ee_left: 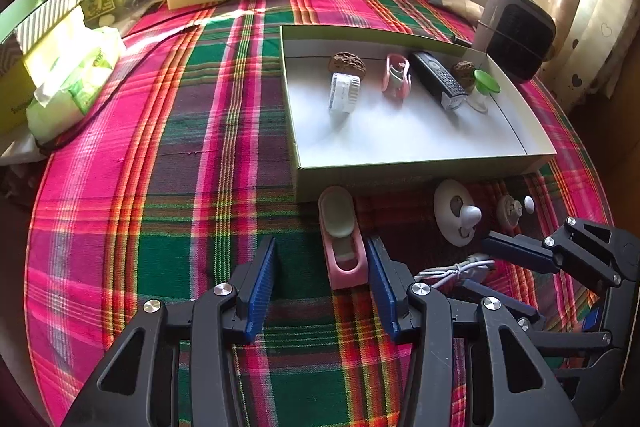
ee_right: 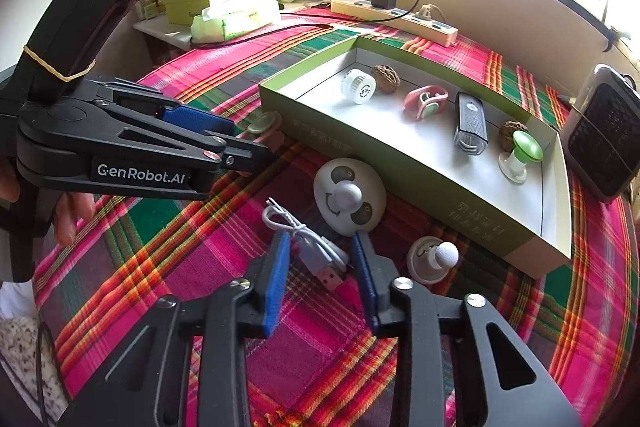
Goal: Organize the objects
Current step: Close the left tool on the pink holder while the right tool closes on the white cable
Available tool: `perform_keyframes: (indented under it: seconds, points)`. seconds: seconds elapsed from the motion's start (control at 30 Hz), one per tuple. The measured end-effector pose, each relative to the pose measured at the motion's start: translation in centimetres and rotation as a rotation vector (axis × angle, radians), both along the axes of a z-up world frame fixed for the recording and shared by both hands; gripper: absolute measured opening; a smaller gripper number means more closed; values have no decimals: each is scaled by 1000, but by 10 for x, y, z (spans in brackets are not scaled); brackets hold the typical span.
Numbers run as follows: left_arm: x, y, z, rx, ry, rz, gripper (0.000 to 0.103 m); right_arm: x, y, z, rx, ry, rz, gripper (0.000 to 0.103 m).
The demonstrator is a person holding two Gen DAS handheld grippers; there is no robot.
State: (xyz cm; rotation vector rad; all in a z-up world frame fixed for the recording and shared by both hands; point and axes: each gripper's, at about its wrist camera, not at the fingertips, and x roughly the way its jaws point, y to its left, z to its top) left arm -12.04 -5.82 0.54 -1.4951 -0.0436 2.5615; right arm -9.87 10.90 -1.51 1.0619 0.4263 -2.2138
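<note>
R gripper [ee_right: 320, 275]: my jaws stood narrowed round the white USB cable [ee_right: 316, 247] on the cloth, near the box [ee_right: 400, 155]; firm contact not confirmed. L gripper [ee_left: 320, 283] stood wide, empty, pink clip [ee_left: 344, 247] between. Advised: pinch cable's bundled middle, lift straight.

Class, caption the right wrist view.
Right gripper straddles a white USB cable beside the green tray.

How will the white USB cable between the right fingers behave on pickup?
Likely floppy: the white USB cable is a loose thin coil, so loops may sag or unravel off the right gripper. Probably very light. Its plug end sticks out toward the camera and may dangle; gripping the bundled middle seems safer.
</note>
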Motion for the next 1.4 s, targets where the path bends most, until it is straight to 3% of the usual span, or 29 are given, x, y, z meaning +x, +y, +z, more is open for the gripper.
perform_keyframes:
  seconds: [0.27,0.57,1.03,1.4]
  points:
    - [-5,-2,0,25,12,-5,44,0,-4,-1,-3,-26,33,30]
    - [-9,3,-1,-7,33,-26,42,-3,-12,-4,12,-22,42,30]
    - [-9,-1,-1,-15,50,-17,16,2,-11,-5,5,-14,25,28]
    - [-9,-1,0,-17,51,-17,16,3,-10,-4,-3,-13,13,27]
